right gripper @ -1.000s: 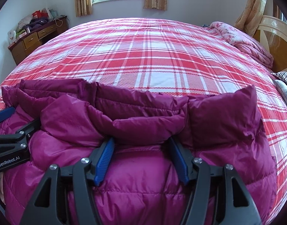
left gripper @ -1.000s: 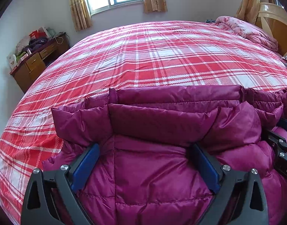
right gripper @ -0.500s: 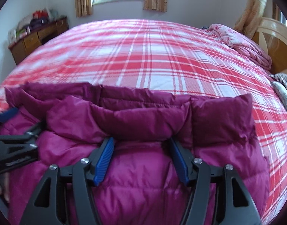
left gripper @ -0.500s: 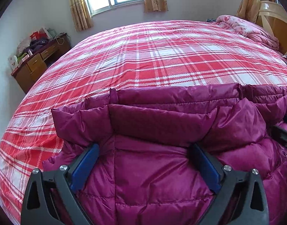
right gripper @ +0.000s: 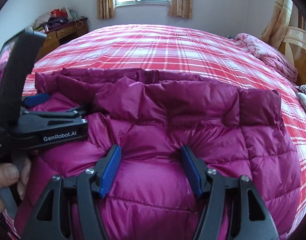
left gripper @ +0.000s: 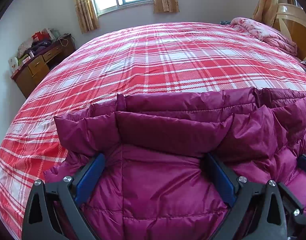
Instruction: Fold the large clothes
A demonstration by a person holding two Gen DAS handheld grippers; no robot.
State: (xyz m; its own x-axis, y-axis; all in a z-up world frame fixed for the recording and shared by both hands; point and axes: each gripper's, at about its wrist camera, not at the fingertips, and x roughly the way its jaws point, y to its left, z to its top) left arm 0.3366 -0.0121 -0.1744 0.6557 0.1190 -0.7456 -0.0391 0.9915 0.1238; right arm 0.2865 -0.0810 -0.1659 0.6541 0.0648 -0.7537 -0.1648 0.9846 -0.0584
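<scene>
Bulging jacket hiding left fingers' tips

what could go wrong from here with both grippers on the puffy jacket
1. The magenta down jacket is slick and thick; each gripper takes only a bulge of it, so the left gripper or right gripper may slip off when pulled.
2. The grippers sit close together in the right wrist view and could collide.
3. The folded-over top edge is uneven, so the fold may end up lopsided on the plaid bedspread.
</scene>
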